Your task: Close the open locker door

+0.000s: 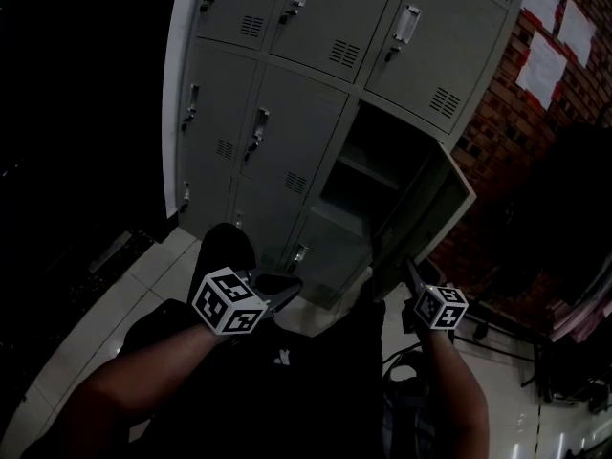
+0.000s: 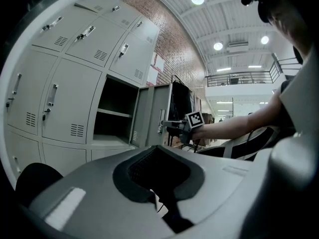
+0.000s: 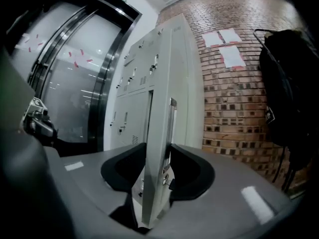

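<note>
The grey locker bank (image 1: 287, 84) has one compartment (image 1: 359, 170) standing open, with a shelf inside. Its door (image 1: 421, 208) swings out to the right, edge toward me. My right gripper (image 1: 413, 275) sits at that door's free edge. In the right gripper view the door (image 3: 157, 133) runs upright between the two pads, which touch it on both sides beside the latch handle (image 3: 172, 118). My left gripper (image 1: 285, 285) hangs low at the left, away from the lockers, jaws together and holding nothing. The left gripper view shows the open compartment (image 2: 117, 113), the door (image 2: 154, 113) and my right gripper (image 2: 169, 125).
A red brick wall (image 1: 516, 132) with white papers (image 1: 545, 65) stands right of the lockers. A black bag (image 3: 289, 83) hangs by that wall. Cables (image 1: 478, 338) lie on the pale tiled floor (image 1: 115, 304). A dark glass front (image 3: 75, 73) fills the left side.
</note>
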Demonstrator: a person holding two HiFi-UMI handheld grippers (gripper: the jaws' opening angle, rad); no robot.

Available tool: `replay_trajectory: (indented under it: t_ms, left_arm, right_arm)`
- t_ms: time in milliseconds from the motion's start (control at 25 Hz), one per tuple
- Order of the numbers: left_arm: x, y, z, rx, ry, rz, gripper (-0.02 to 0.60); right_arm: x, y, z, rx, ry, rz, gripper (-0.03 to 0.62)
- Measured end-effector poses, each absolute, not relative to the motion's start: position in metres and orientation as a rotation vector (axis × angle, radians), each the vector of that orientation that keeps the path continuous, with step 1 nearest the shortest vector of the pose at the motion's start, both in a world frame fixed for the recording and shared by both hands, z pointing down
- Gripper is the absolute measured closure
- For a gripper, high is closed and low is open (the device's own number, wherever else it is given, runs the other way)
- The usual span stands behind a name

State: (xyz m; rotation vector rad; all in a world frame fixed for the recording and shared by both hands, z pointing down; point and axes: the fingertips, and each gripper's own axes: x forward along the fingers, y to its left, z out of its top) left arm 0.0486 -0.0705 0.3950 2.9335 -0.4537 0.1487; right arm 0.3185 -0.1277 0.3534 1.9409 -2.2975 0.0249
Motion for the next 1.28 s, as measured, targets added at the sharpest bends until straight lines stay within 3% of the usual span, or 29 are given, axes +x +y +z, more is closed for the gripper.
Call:
replay_trajectory:
  t_ms: [520,1280]
  left_arm:
    - [0.043,-0.067,0.387,2.897,-0.435,0.072,0.569]
    - [0.035,-0.075,0.39,2.861,-0.538,0.093,0.569]
  right_arm:
    - [0.228,-0.172,0.349,1.62,-2.514,-0.068,0.434]
    - [0.151,-0.291,0.347,1.619,-2.454,-0.183,0.45]
